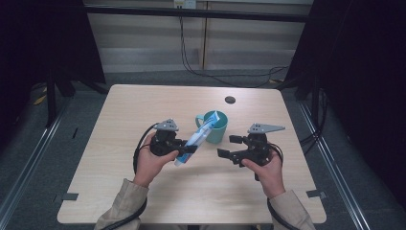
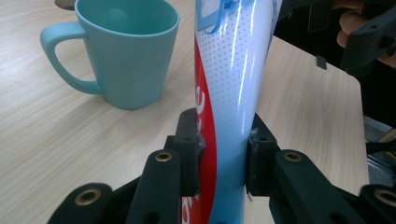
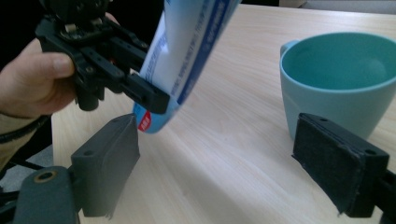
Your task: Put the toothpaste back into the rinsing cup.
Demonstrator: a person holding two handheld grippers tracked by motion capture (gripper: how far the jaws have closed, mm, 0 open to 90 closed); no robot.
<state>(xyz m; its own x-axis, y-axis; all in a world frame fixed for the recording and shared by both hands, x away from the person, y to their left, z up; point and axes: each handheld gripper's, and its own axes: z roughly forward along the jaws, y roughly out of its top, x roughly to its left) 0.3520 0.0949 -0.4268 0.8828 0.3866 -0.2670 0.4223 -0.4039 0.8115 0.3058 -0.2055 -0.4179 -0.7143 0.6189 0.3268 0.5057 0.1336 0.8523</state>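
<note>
A white, blue and red toothpaste tube [image 1: 197,139] is held tilted above the table, its upper end over the rim of a teal mug [image 1: 214,127]. My left gripper [image 1: 184,149] is shut on the tube's lower part; in the left gripper view the jaws pinch the tube [image 2: 231,88] with the mug [image 2: 126,51] beyond at left. My right gripper [image 1: 228,145] stands open just right of the mug, nothing between its jaws. In the right gripper view the tube [image 3: 189,51] and the mug [image 3: 343,79] lie ahead, with the left gripper [image 3: 140,91] at left.
The wooden table [image 1: 143,105] has a dark round hole [image 1: 230,99] behind the mug. Black frames and cables stand beyond the far edge. Both hands and beige sleeves come in from the near edge.
</note>
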